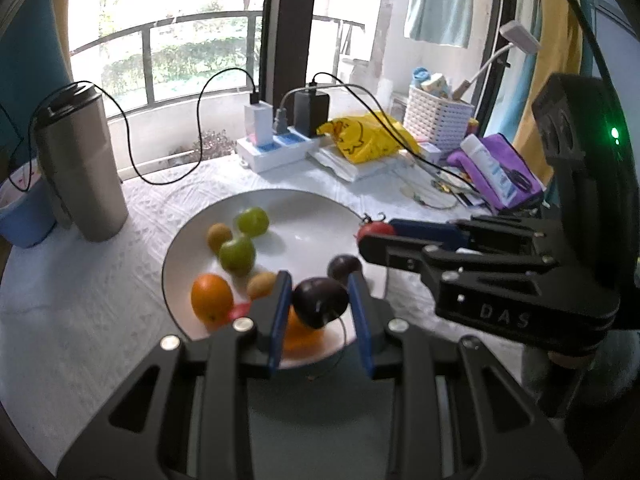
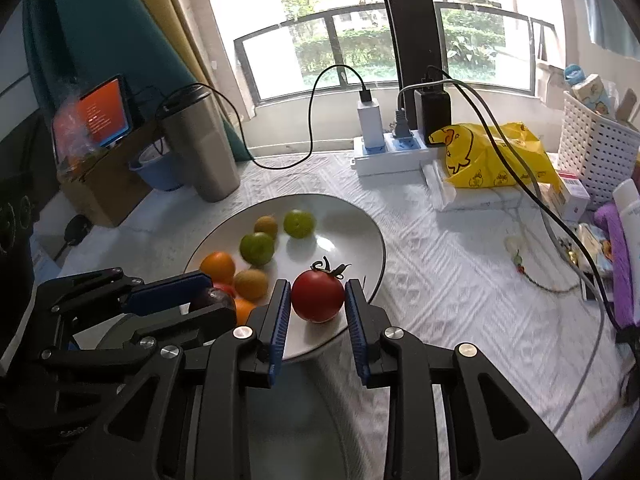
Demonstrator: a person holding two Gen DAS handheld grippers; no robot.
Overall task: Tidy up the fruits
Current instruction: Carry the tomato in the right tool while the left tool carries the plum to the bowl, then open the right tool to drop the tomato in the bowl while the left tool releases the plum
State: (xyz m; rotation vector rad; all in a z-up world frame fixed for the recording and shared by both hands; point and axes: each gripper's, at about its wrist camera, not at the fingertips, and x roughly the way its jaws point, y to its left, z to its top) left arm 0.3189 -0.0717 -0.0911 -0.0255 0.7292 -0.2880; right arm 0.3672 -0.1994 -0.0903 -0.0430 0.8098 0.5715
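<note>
Fruits: you've got two in hand. L gripper (image 1: 320, 312) closed on dark plum (image 1: 319, 302), R gripper (image 2: 318, 312) closed on red tomato (image 2: 318, 295), pads at 3 & 9 o'clock of each, both held over white plate (image 1: 304, 216) near its 6 o'clock rim. Plate already holds 2 green fruits, 2 brown kiwis, orange (image 1: 211, 298), second plum (image 1: 344, 267). Judgement: tomato thin-skinned, soft, bruises easily; plum smooth, may slip. Both light, round, will roll once released. Keep squeeze light across widest part, avoid tomato's stem (image 2: 330, 266). Set down low, w/ clear spot approx plate centre.
</note>
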